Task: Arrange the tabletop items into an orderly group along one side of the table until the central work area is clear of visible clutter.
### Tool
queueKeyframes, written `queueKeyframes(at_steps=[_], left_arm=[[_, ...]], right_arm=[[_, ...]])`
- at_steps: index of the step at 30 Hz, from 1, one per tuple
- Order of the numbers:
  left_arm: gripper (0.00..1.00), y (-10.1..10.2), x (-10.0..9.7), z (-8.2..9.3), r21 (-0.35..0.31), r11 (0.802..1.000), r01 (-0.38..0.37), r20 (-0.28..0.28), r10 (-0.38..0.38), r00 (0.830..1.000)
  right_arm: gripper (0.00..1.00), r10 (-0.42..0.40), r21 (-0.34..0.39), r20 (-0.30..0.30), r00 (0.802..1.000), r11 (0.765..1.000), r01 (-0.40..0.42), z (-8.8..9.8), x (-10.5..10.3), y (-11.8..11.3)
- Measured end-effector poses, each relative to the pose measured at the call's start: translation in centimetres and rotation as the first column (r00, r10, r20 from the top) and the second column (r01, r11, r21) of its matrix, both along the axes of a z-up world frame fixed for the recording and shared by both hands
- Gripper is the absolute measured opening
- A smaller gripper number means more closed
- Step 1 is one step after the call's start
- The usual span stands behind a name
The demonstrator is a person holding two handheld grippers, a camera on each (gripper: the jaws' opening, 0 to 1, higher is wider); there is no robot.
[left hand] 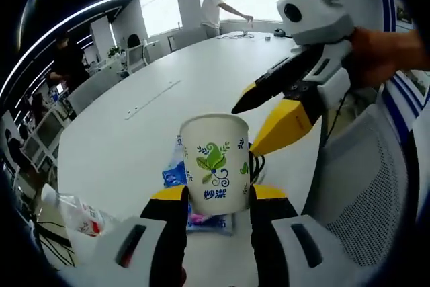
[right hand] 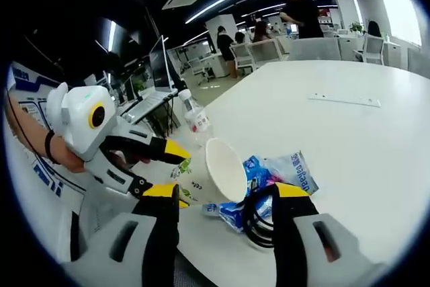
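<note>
White paper cup [left hand: 215,164] with a green leaf print stands upright between the yellow-tipped jaws of the left hand-held gripper [left hand: 216,196] in the left gripper view, the jaws closed against its sides. Behind and under the cup lies a blue plastic packet [left hand: 176,174] on the white counter [left hand: 134,139], with a loop of black cable [left hand: 257,165] just beside the cup. A clear plastic bottle [left hand: 75,213] lies near the counter's edge at the lower left. The right hand-held gripper [left hand: 243,129] comes in from the right, held by a hand [left hand: 386,55], its jaws spread apart and pointing down toward the cup's rim.

In the right gripper view, the cup [right hand: 213,174] shows its open mouth, tilted toward the camera, gripped by the left hand-held gripper [right hand: 176,171] coming from the left. The right hand-held gripper [right hand: 227,196] has its jaws wide apart, holding nothing. The blue packet [right hand: 279,173] and the black cable [right hand: 259,216] lie between them on the counter [right hand: 336,132]. The bottle [right hand: 196,120] stands behind the cup.
</note>
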State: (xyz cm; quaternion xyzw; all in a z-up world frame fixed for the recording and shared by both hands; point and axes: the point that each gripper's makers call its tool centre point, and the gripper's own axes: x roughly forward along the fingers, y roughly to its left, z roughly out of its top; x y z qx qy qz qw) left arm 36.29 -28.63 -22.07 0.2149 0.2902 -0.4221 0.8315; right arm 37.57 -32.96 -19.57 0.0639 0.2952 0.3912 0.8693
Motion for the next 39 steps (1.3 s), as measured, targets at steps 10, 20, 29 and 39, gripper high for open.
queueKeyframes(at_steps=[10, 20, 29, 39], left_arm=[[0.35, -1.0, -0.9, 0.2, 0.021, 0.996, 0.091, 0.032, -0.092, 0.995], [0.36, -1.5, -1.4, 0.3, 0.020, 0.987, 0.160, 0.041, -0.161, 0.986], [0.34, -1.6, -1.6, -0.1, 0.029, 0.986, 0.166, 0.026, -0.167, 0.986], [0.34, -1.3, -1.7, -0.3, 0.024, 0.989, 0.145, 0.022, -0.146, 0.989]], right_arm=[[0.47, 0.142, 0.007, -0.029, 0.989, 0.990, -0.142, -0.3, -1.4, 1.8], [0.26, 0.207, 0.013, -0.022, 0.978, 0.978, -0.207, -0.1, -2.3, 2.7], [0.01, 0.217, 0.090, -0.029, 0.976, 0.973, -0.214, 0.9, -3.1, 3.8], [0.00, 0.194, 0.077, -0.027, 0.981, 0.979, -0.191, 0.7, -3.1, 4.1]])
